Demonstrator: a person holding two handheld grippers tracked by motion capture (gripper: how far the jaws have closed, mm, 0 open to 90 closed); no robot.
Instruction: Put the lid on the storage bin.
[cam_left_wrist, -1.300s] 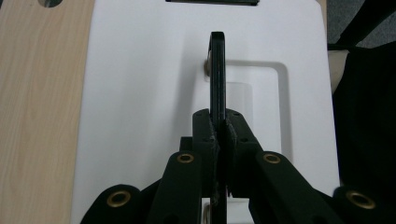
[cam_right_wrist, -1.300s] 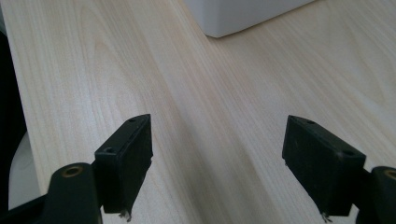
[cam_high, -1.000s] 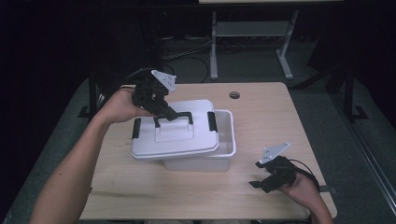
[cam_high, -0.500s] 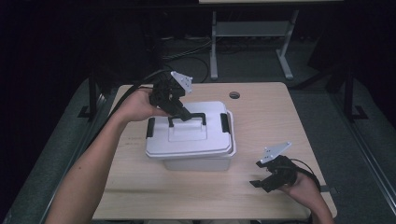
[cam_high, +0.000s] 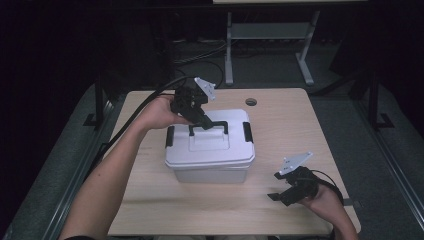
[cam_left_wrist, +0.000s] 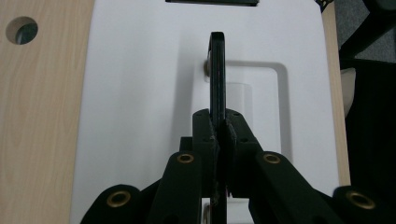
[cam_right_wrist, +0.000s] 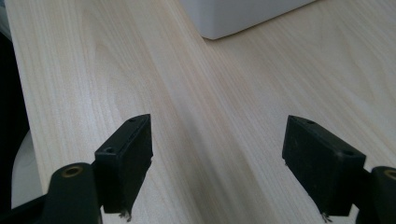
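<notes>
Left tongs (cam_high: 199, 121) clamp the white box's (cam_high: 210, 160) black handle (cam_high: 214, 125) to steer it (lid on); right tongs (cam_high: 285, 190) rest apart on the bench (cam_high: 300, 130).

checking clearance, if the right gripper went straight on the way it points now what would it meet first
Most likely the white box. The right gripper hangs open just over the bare table and aims along it toward the box's lower corner. Nothing lies between, though its slight downward tilt might touch the tabletop first.
</notes>
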